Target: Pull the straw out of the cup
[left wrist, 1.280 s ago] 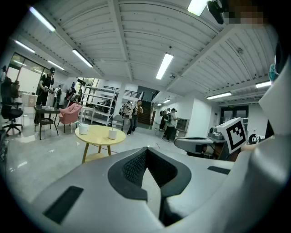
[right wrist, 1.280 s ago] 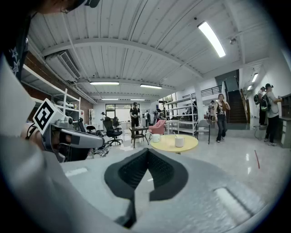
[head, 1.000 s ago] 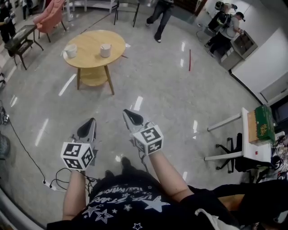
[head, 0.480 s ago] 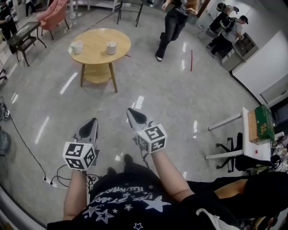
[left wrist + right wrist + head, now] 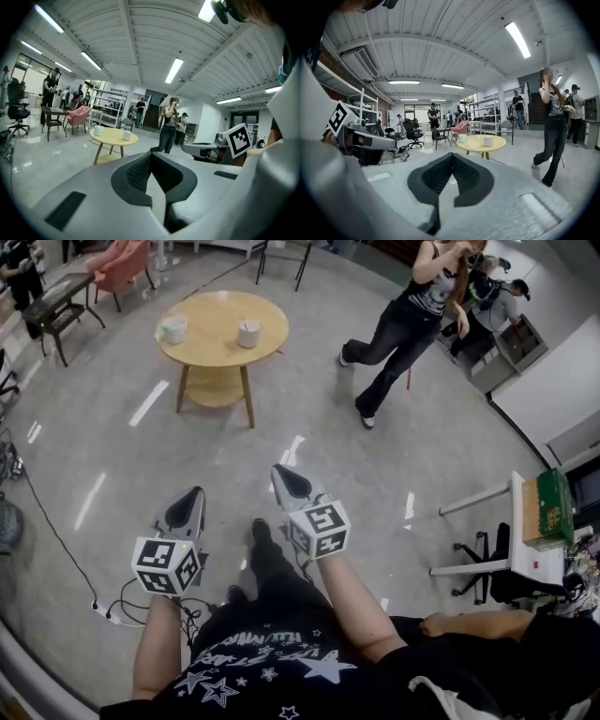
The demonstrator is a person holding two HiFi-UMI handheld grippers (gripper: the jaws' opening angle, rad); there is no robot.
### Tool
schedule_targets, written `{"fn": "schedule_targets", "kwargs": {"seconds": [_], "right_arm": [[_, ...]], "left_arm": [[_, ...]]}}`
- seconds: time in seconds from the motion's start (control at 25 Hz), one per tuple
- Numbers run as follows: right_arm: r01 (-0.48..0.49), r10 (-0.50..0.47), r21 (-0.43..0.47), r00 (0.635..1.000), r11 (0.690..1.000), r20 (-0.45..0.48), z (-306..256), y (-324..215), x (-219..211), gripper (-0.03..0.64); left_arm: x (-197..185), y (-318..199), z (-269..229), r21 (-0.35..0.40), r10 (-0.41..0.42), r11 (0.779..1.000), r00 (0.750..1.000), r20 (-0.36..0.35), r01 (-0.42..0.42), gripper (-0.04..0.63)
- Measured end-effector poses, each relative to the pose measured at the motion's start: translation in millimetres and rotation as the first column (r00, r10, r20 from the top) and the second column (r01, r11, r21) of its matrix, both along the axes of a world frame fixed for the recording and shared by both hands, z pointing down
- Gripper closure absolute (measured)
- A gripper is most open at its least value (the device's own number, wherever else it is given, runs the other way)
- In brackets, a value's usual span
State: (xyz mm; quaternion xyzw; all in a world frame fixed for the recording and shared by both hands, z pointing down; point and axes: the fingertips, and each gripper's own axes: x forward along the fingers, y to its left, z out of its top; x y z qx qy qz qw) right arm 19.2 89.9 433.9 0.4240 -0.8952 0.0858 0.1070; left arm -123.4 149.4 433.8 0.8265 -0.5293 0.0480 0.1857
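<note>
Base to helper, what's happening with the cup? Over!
Left tool and right tool shut, empty. Cups far off on round table. Person beside table.

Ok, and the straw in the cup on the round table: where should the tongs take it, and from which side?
The short stretch of straw above the rim of the cup, the only part showing, faint at this range. It looks near upright, so come level from the near side of the table, tongs either side. The right gripper is shut and must open first.
</note>
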Motion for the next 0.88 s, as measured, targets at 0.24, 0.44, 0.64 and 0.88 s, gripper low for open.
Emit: {"fn": "schedule_targets", "kwargs": {"seconds": [0.24,0.44,0.64,0.88], "right_arm": [[0.048,-0.048,-0.007,0.999,0.999,0.009,14.9,-35.1,-13.8,0.618],[0.053,-0.053,-0.006,0.998,0.999,0.02,15.9,-88.2,-8.9,0.618],[0.046,-0.046,-0.01,0.998,0.999,0.035,18.5,-133.9,-10.1,0.618],[0.057,-0.057,-0.02,0.998,0.998,0.034,20.3,-171.9,-9.0,0.618]], "left_arm": [[-12.4,-30.2,13.0,-0.016,-0.04,0.999,0.999,-0.007,0.04,0.589],[-9.4,-72.3,12.5,-0.008,-0.048,0.999,0.999,0.016,0.049,0.589],[-13.3,-113.7,15.6,-0.009,-0.063,0.998,0.998,0.013,0.063,0.589],[-10.7,-153.6,15.0,-0.018,-0.074,0.997,0.997,0.002,0.074,0.589]]}}
